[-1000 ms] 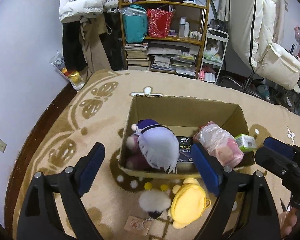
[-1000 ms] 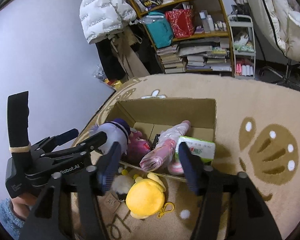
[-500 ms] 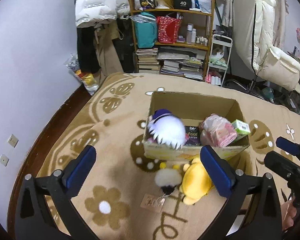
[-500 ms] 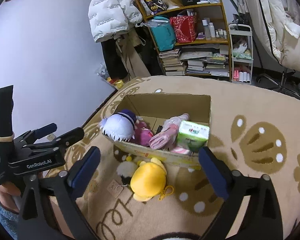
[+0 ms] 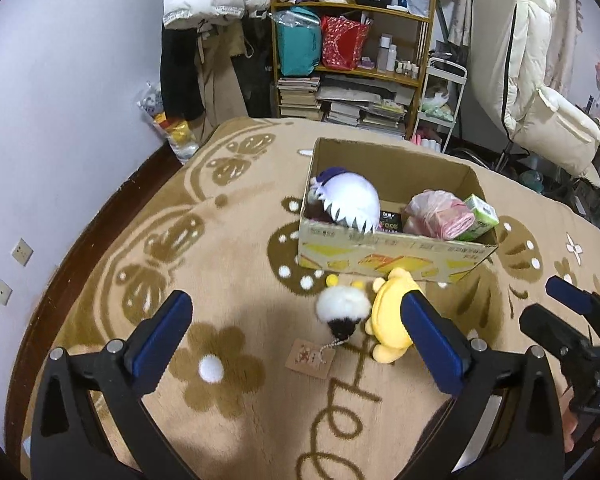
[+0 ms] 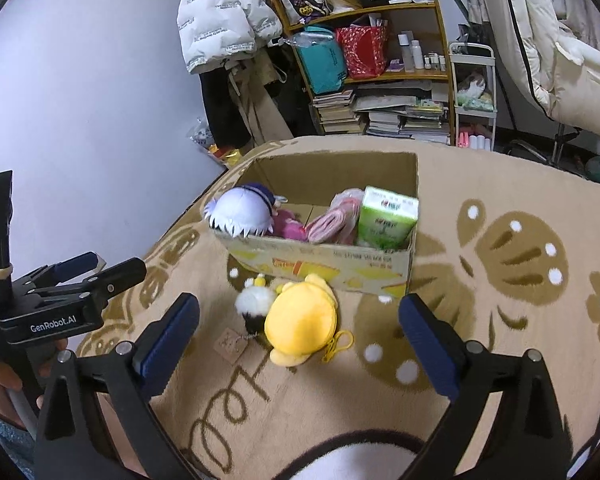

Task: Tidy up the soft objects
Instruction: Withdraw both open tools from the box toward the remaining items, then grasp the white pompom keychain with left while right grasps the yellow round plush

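Cardboard box (image 5: 396,248), ahead of both claws, holds most soft things, while the yellow plush (image 6: 300,322) lies on the rug (image 5: 228,264) between the spread, empty jaws of the right claw (image 6: 298,326), likeliest next; the left claw (image 5: 296,330) likewise gapes empty.

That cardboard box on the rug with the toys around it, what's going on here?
A person is tidying soft things into the cardboard box, holding a two-finger gripper in each hand. The left gripper and right gripper both stand open and empty over the rug. The box holds a white-haired plush doll, a pink bagged bundle and a green tissue pack. A yellow plush and a small fluffy keychain toy lie outside it.
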{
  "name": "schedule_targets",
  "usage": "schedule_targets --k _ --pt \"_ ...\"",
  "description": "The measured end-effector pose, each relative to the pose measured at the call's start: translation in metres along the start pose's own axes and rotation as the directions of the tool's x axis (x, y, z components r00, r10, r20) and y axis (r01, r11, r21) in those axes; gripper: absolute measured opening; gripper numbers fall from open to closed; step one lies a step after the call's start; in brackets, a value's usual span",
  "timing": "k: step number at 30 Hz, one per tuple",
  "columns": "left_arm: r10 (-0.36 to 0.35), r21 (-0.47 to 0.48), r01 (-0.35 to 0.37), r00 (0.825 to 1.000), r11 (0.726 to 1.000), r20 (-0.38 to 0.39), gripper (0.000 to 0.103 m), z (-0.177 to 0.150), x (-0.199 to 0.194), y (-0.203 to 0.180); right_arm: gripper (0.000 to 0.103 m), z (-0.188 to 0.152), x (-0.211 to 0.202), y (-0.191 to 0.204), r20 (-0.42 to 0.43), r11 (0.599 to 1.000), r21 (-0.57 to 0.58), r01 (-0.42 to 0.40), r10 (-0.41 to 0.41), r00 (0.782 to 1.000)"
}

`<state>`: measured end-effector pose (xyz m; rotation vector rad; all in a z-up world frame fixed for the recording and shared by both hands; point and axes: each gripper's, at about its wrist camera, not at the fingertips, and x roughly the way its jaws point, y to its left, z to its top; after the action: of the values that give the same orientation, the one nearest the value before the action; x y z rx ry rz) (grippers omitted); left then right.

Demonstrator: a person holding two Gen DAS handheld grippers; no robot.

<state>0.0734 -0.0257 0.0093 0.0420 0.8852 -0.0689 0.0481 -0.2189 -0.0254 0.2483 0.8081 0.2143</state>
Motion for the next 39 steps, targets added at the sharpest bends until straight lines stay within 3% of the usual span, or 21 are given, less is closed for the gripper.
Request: schedule_targets --k 9,18,24,39 --pt "-0.018 -0.002 0.018 0.999 1.0 -0.048 0.103 -0.009 0.024 0.003 0.103 -0.025 0.013 0.001 0.036 0.999 -0.044 0.011 -0.009 0.999" --pt "-0.034 -0.007 0.034 0.993 0.999 -0.116 0.103 -0.013 0.056 0.004 0.103 -0.035 0.047 -0.018 -0.021 0.999 0.007 0.041 -0.041 0.999" --pt "-0.068 -0.026 0.065 0.982 0.998 -0.178 0.103 -0.013 0.08 0.004 0.103 -0.039 0.072 -0.018 -0.059 0.998 -0.039 0.052 -0.054 0.997" --pt "-0.046 -0.01 0.045 0.958 0.999 -0.285 0.103 -0.012 0.138 0.001 0.103 -0.044 0.129 -0.016 -0.161 0.996 -0.09 0.025 -0.039 0.986"
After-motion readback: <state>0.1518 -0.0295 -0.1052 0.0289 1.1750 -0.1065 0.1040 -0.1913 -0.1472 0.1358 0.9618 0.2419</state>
